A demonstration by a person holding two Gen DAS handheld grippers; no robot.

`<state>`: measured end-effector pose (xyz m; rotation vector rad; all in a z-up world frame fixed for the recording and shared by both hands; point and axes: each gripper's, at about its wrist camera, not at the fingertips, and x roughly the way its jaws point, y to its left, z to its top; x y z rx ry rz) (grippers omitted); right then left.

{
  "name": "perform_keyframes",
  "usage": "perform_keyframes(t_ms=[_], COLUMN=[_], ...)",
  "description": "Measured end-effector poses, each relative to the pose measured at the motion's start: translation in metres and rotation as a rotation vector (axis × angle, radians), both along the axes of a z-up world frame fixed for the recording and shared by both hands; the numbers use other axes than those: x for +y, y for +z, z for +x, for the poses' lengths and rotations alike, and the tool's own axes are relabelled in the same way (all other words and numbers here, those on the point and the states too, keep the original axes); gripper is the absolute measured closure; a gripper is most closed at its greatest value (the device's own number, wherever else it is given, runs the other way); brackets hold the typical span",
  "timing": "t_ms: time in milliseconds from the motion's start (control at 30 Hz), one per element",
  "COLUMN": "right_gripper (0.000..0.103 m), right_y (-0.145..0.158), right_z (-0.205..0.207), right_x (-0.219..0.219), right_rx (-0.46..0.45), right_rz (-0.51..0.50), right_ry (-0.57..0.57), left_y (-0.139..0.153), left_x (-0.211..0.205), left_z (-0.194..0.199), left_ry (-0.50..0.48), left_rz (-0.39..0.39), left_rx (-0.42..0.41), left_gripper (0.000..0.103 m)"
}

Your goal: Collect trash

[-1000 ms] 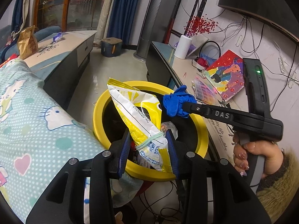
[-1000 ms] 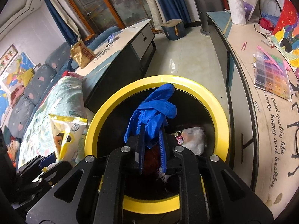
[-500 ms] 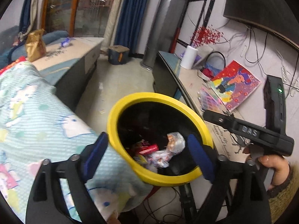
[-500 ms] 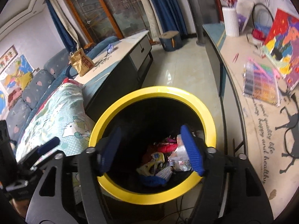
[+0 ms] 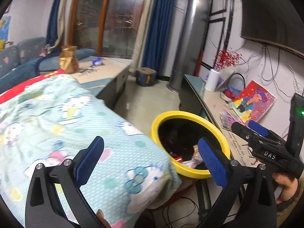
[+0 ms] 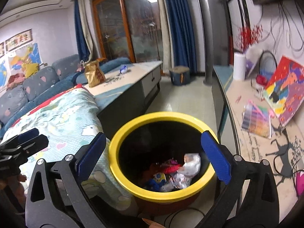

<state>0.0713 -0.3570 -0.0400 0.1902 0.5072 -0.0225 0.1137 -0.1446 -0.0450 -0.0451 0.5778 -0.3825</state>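
A yellow-rimmed bin point(image 6: 133, 129) stands on the floor with several wrappers and a blue cloth point(image 6: 153, 184) inside; it also shows in the left wrist view point(image 5: 157, 117). My right gripper point(image 6: 153, 153) is open and empty above the bin's near rim. My left gripper point(image 5: 150, 157) is open and empty, over the blanket edge to the bin's left. The right gripper shows in the left wrist view point(image 5: 250, 127), and the left gripper in the right wrist view point(image 6: 28, 134). A gold bag point(image 6: 94, 73) and a blue wrapper point(image 6: 123, 68) lie on the far coffee table.
A Hello Kitty blanket point(image 5: 66, 117) covers the seat to the bin's left. A coffee table point(image 6: 133, 72) stands behind it, with a sofa point(image 6: 28, 87) further left. A TV bench point(image 6: 252, 133) with a painting, a white vase and papers runs along the right. Cables lie on the floor near the bin.
Both grippers opened: the yellow snack bag and the blue cloth dropped into the bin. Both grippers then pulled back and tilted up; the left one swung left over the blanket.
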Motion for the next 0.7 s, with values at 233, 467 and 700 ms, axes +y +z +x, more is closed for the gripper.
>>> perform_keyframes(t_ms=[233, 467, 700], right_gripper=[0.011, 0.011, 0.011], right_y=[0.014, 0.019, 0.021], right_z=[-0.025, -0.048, -0.061], right_x=[0.029, 0.059, 0.077], right_rx=[-0.134, -0.253, -0.318], right_rz=[-0.023, -0.061, -0.107], right_ry=[0.011, 0.04, 0.042], left_y=[0.013, 0.019, 0.013], left_x=[0.034, 0.058, 0.081], left_z=[-0.031, -0.06, -0.077], left_ry=[0.105, 0.172, 0.217], left_rz=[0.023, 0.044, 0.027], left_rx=[-0.089, -0.157, -0.166], left_gripper=[0.007, 0.007, 0.007])
